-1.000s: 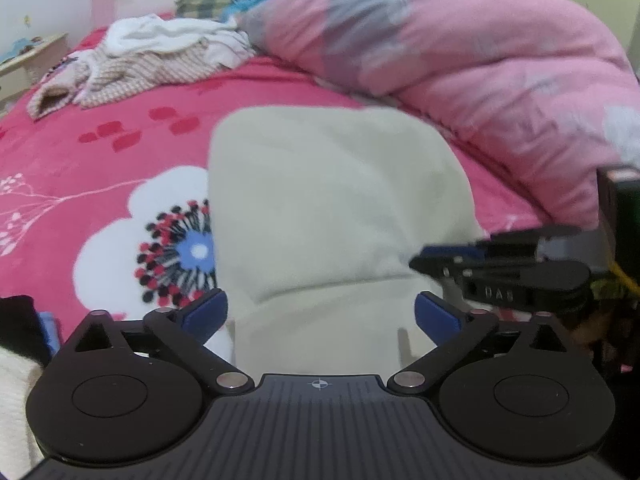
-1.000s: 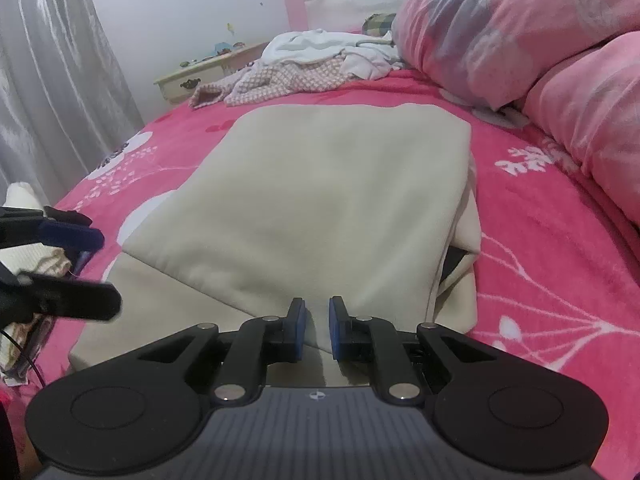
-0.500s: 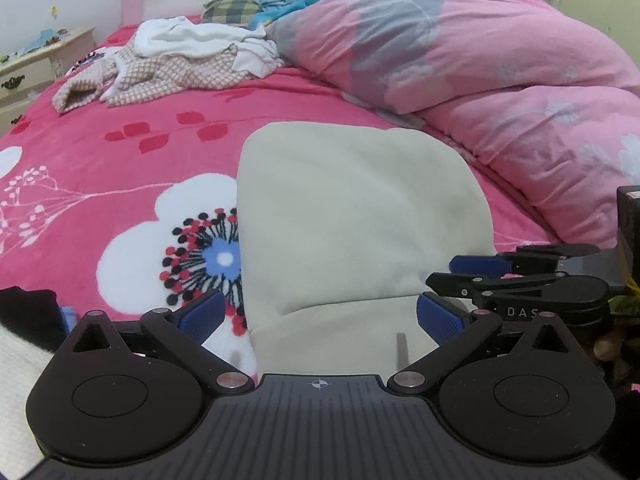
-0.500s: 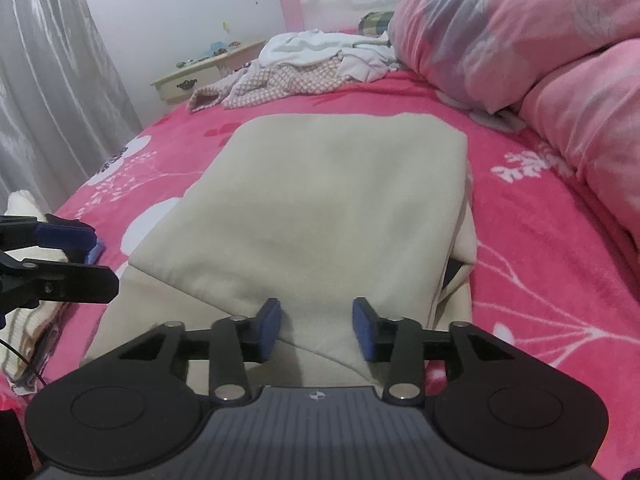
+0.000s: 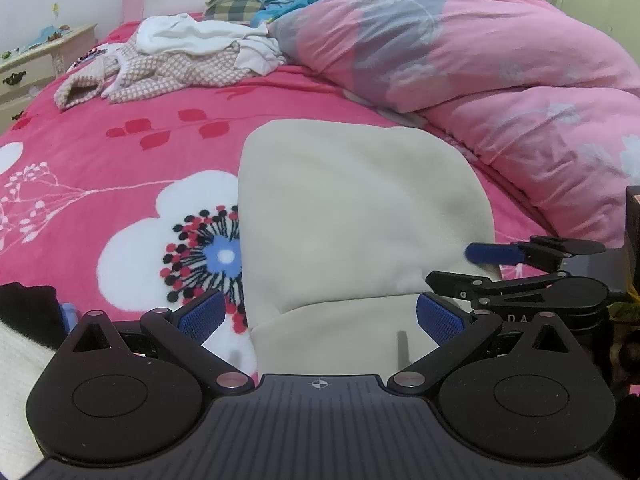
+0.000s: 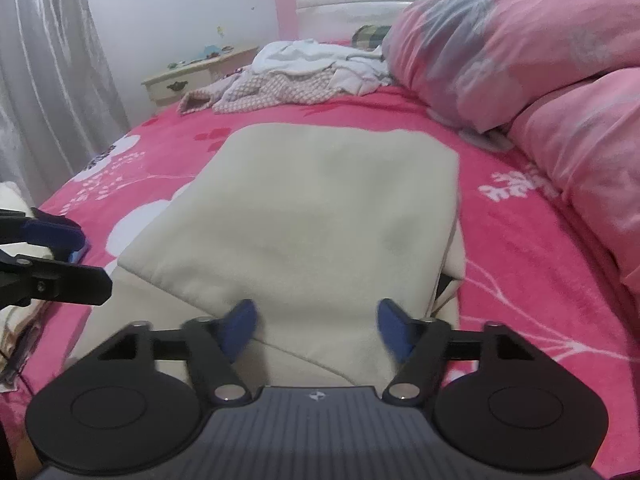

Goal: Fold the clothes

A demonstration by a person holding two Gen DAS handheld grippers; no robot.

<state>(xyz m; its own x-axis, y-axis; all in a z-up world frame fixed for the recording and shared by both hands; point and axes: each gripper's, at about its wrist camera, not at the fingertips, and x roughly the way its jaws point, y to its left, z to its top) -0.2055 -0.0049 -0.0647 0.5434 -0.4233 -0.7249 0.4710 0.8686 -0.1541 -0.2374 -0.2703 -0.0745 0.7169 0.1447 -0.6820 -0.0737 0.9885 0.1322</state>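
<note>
A cream garment [image 5: 360,220] lies folded flat on the pink flowered bedcover [image 5: 100,160], with a second layer showing at its near edge. My left gripper [image 5: 320,316] stands open over the near left edge of the garment, nothing between its blue pads. In the right wrist view the same garment [image 6: 320,208] fills the middle. My right gripper [image 6: 317,328] hovers over its near edge; its jaws are opening and the pads do not press the cloth. Each gripper shows in the other's view: the right gripper [image 5: 476,267] at the right edge, the left gripper [image 6: 80,258] at the left edge.
A heap of unfolded clothes [image 5: 180,60] lies near the headboard. A bulky pink duvet [image 5: 480,60] runs along the right side of the bed. A cream nightstand [image 6: 192,80] and grey curtain [image 6: 48,80] stand to the left. Folded items [image 5: 16,352] sit at lower left.
The right gripper's jaws have spread from nearly shut to wide, with the cream fold lying flat beneath them. The left gripper has stayed open.
</note>
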